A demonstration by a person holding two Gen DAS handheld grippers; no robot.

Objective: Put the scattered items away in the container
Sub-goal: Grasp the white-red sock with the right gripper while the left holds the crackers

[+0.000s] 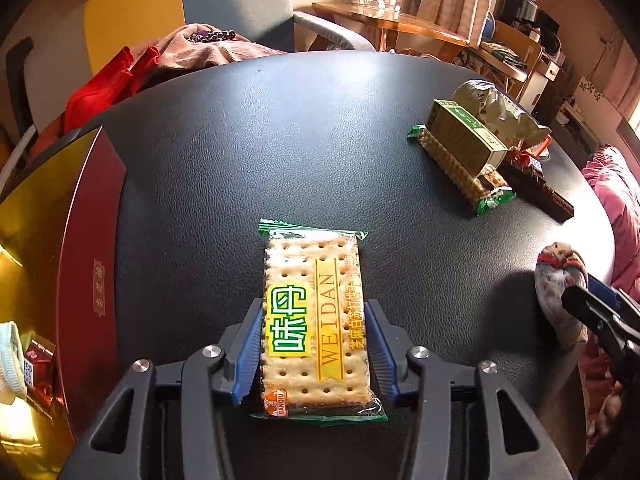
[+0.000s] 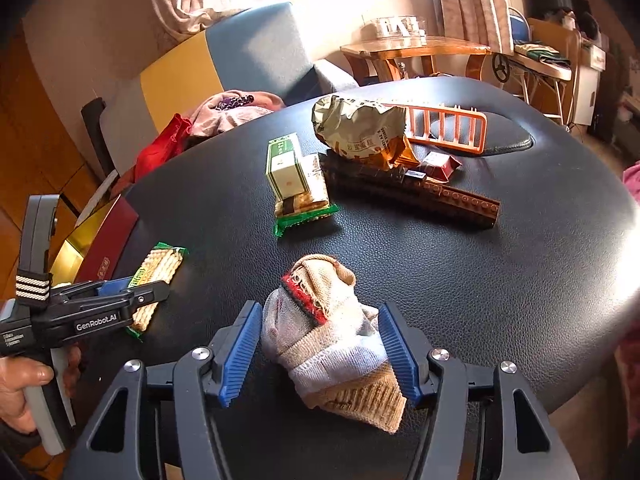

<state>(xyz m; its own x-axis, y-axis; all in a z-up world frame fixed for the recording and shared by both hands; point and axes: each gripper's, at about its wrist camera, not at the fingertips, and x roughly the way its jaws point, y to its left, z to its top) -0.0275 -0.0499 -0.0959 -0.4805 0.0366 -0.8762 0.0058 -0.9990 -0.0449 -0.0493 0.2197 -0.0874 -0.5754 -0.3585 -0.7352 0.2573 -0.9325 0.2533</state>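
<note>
1. Left wrist view: the left gripper (image 1: 314, 348) straddles the cracker packet (image 1: 314, 320), which lies flat on the black table (image 1: 280, 140). The blue pads appear to meet the packet's long edges; a firm clamp cannot be confirmed.
2. Close gently. Crackers probably break under hard pressure.
3. Lift level, then carry left to the red-and-gold box (image 1: 80, 240), judged to be the container.
4. Right wrist view: the right gripper (image 2: 320, 344) stands with jaws apart around the rolled sock (image 2: 332, 344); the right pad touches fabric, the left is just clear.
5. Centre the sock before squeezing; soft fabric may slip.
6. Remaining clutter sits well apart, further back.
</note>
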